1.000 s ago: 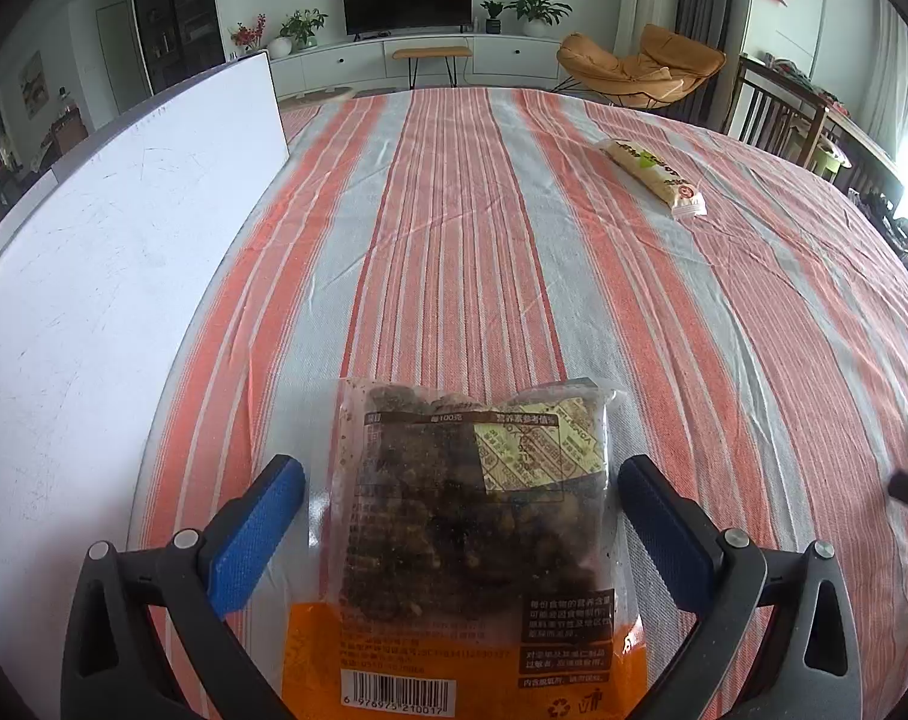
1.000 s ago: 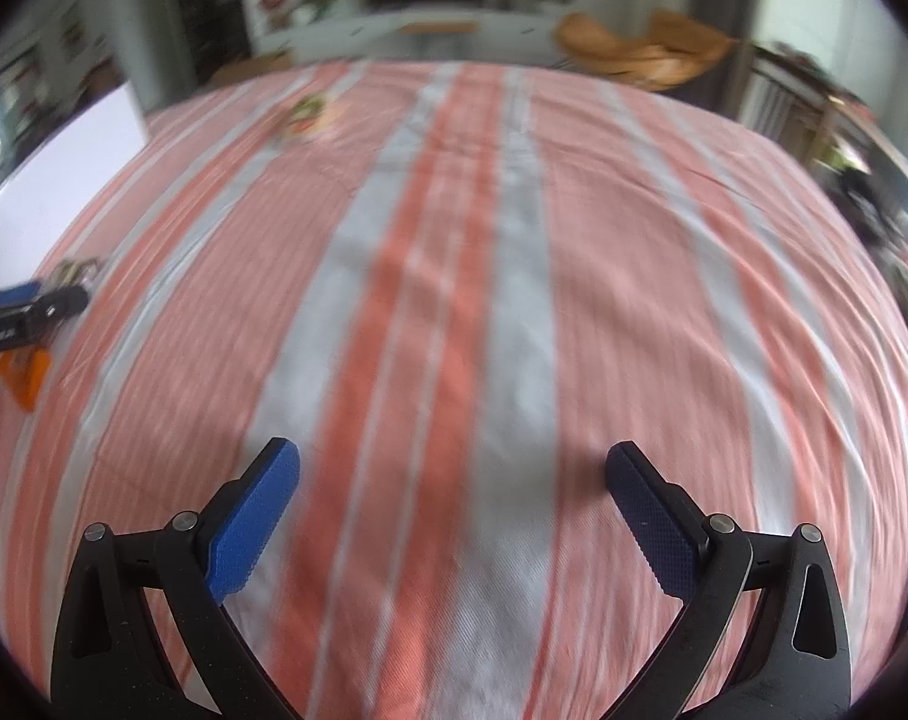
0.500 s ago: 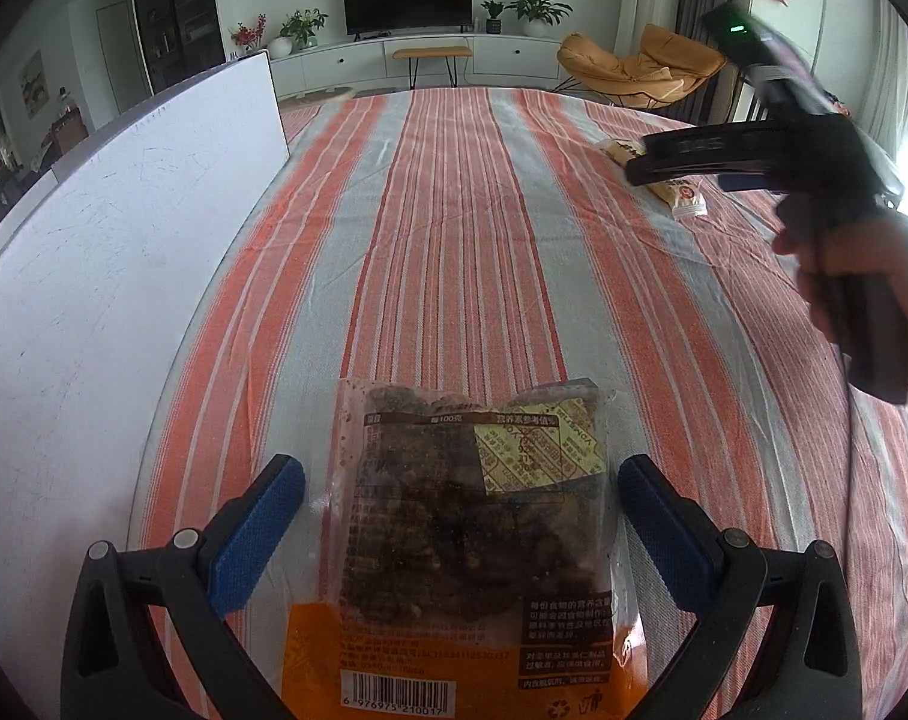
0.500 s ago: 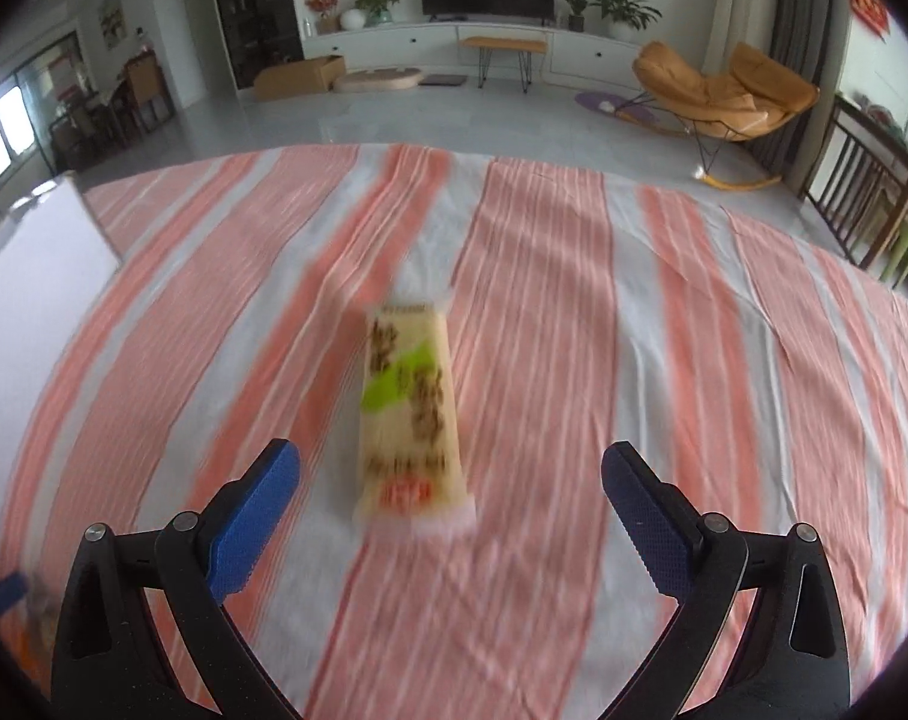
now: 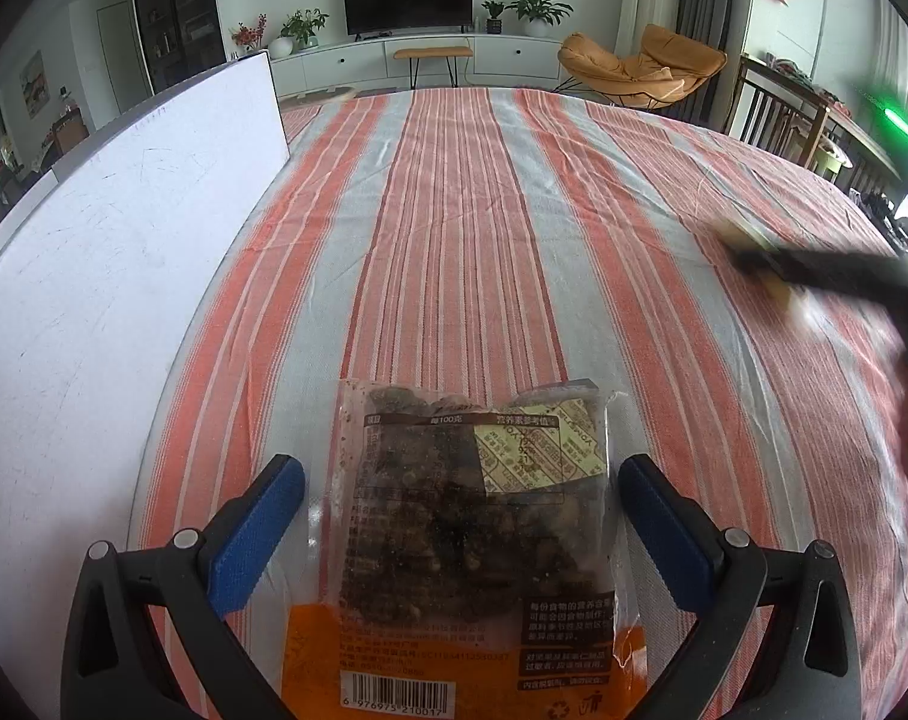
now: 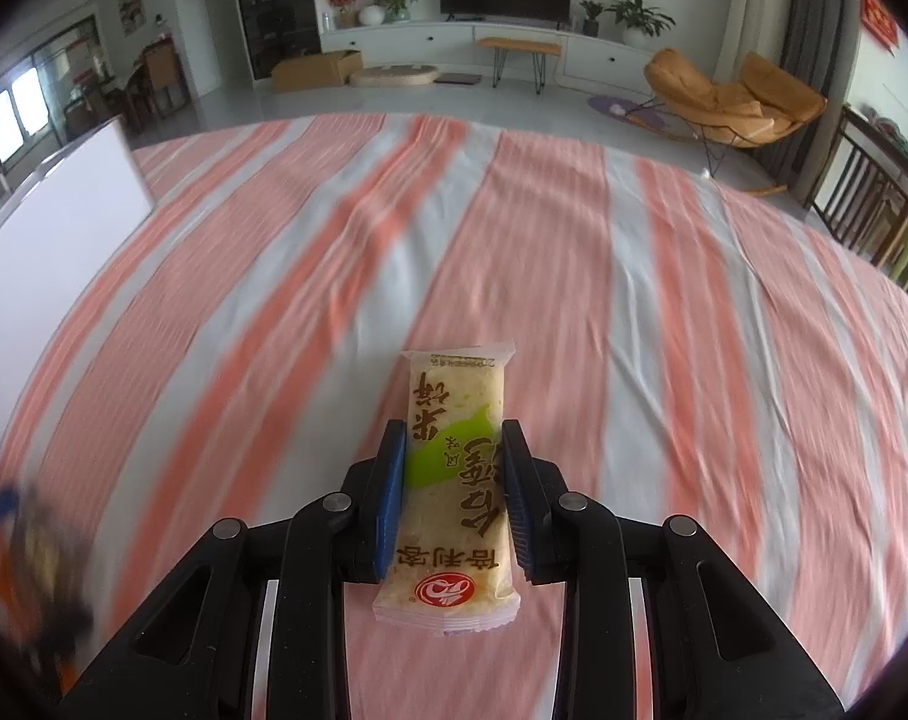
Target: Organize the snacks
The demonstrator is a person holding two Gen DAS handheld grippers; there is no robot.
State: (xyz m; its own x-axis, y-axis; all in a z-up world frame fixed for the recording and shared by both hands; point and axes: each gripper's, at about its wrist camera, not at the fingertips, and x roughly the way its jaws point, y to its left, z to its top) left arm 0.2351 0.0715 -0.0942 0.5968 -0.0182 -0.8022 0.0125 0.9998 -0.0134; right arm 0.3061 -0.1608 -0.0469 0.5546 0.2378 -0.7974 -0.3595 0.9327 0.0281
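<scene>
The right tongs (image 6: 454,483) have just snapped together and now pinch a long pale snack bar (image 6: 454,480) with a green splash on its wrapper; both blue pads press its sides around mid-length. The bar's near end, with a red logo, juts back between the black arms, and its far end points up the striped cloth (image 6: 574,276) covering the worktop. Whether the bar is lifted clear of the cloth or resting on it cannot be told.

The left tongs (image 5: 463,516) are spread wide, one blue pad on each side of a clear bag of dark snacks (image 5: 472,540) lying flat on the cloth, neither pad touching it. The bag's orange lower band with a barcode is cut off by the bottom edge of the left view.

Left of the bag a white board (image 5: 111,276) lies along the cloth's edge. In the right view the bag shows only as a blur at the lower left edge. In the left view the right tongs are a dark smear far right of the bag, with a green light above.
</scene>
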